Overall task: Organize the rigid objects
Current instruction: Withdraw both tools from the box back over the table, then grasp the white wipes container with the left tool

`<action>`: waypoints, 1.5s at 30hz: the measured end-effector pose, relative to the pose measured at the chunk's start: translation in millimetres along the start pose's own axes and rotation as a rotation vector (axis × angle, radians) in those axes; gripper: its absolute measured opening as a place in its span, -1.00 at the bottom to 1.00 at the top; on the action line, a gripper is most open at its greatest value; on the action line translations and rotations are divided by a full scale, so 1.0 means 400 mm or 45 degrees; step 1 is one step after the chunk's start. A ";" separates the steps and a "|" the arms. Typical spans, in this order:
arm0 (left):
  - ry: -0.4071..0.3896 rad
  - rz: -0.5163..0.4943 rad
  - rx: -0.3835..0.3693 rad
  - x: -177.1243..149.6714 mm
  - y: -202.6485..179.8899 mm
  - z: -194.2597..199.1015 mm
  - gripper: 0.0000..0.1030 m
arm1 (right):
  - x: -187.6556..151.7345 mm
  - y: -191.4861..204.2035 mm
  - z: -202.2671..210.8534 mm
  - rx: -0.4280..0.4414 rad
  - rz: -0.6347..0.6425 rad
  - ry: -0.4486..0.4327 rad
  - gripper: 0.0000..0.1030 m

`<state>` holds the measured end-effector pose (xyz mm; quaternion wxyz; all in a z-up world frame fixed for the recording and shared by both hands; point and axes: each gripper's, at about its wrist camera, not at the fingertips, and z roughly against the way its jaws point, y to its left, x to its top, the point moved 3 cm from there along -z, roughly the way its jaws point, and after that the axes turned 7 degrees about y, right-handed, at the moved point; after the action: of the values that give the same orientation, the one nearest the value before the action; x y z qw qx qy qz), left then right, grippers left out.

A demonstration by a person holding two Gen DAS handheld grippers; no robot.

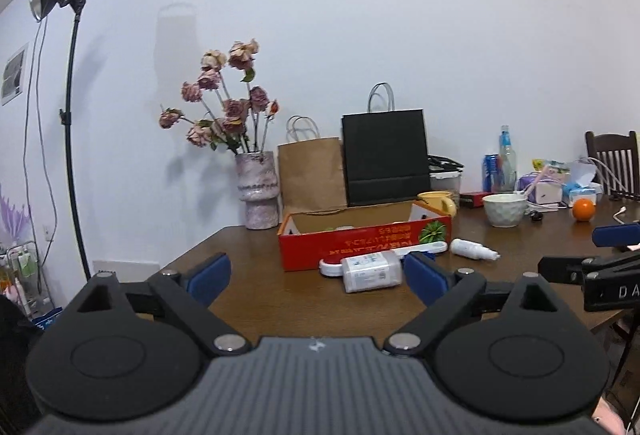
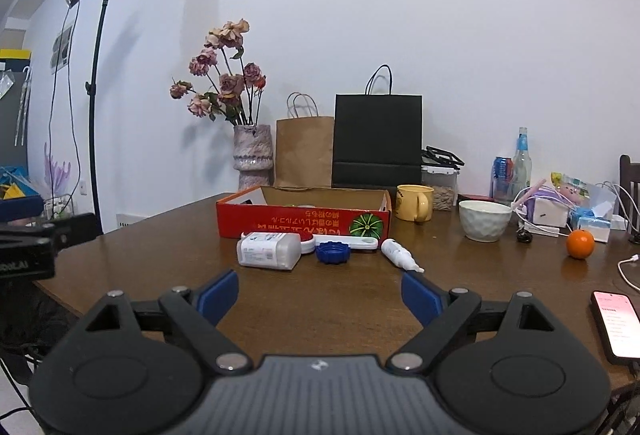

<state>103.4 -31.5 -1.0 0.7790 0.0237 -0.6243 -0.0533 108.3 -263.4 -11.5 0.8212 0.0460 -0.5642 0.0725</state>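
Note:
An open red cardboard box (image 1: 366,241) (image 2: 304,221) stands on the brown table. In front of it lie a white plastic bottle on its side (image 1: 371,271) (image 2: 269,250), a flat white tool with a red part (image 1: 416,249) (image 2: 347,242), a blue cap (image 2: 333,252) and a small white spray bottle (image 1: 474,248) (image 2: 401,255). My left gripper (image 1: 318,277) is open and empty, short of the bottle. My right gripper (image 2: 320,295) is open and empty, short of the cap; it also shows at the right edge of the left wrist view (image 1: 592,263).
A vase of dried roses (image 2: 253,155), a brown paper bag (image 2: 305,151) and a black paper bag (image 2: 377,139) stand behind the box. A yellow mug (image 2: 414,202), white bowl (image 2: 484,221), orange (image 2: 580,243), cans, bottle and a phone (image 2: 614,321) are at the right.

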 end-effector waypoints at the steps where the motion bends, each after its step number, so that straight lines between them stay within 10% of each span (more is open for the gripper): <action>1: -0.002 0.004 -0.006 0.001 -0.004 0.000 0.88 | -0.003 0.000 0.003 -0.002 0.005 0.001 0.73; 14: 0.194 0.023 -0.060 -0.046 -0.046 -0.130 0.92 | -0.033 -0.058 -0.122 -0.003 -0.063 0.126 0.73; 27: 0.395 -0.078 -0.136 0.039 -0.145 -0.542 0.94 | 0.131 -0.135 -0.423 0.028 0.042 0.204 0.72; 36: 0.548 0.018 -0.128 0.034 -0.147 -0.799 0.94 | 0.197 -0.166 -0.711 0.129 -0.015 0.385 0.70; 45: 0.665 0.215 -0.246 -0.006 -0.069 -0.834 0.62 | 0.190 -0.135 -0.838 0.199 -0.069 0.459 0.69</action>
<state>426.7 -68.7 -79.4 0.9137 -0.0897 -0.3944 -0.0394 452.6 -259.0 -60.7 0.9045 0.1112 -0.3990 0.1010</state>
